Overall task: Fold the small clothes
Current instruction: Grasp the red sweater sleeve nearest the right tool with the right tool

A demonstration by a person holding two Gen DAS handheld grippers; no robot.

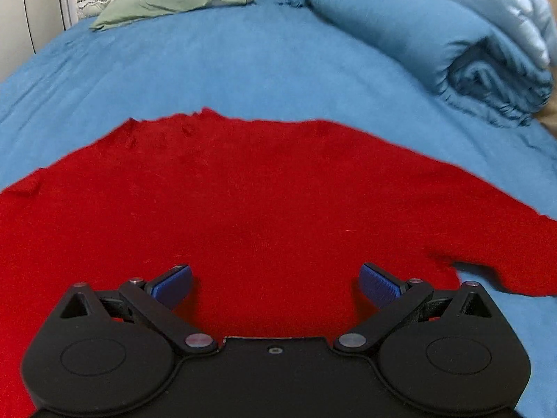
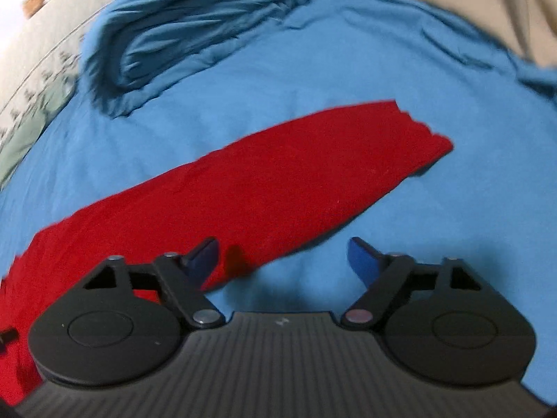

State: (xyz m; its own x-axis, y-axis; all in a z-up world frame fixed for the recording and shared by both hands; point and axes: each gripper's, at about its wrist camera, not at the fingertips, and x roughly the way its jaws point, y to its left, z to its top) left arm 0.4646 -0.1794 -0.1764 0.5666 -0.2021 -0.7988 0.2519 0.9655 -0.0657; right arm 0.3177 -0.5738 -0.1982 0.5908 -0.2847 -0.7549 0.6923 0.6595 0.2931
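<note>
- In the upper left of the left wrist view, a green cloth [image 1: 174, 0] lay bunched at the far end of the bed, well apart from everything else.
- The red sweater [image 1: 243, 209] lay flat on the blue bedsheet [image 1: 226, 66] and filled the middle and lower part of that view. No fold showed in it yet, so the folding looked like it had barely started.
- The left gripper [image 1: 275, 284] was low in the frame, over the sweater's body. Its blue pads were wide apart and held nothing.
- In the upper right, a rolled blue blanket [image 1: 435, 41] sat beside the sweater, not touching it.
- In the right wrist view, a red sleeve [image 2: 278, 181] stretched from lower left up toward the right, spread out straight.
- The right gripper [image 2: 282, 259] was by the sleeve's lower edge, its pads apart and empty. The sleeves and body were all left to fold.
</note>
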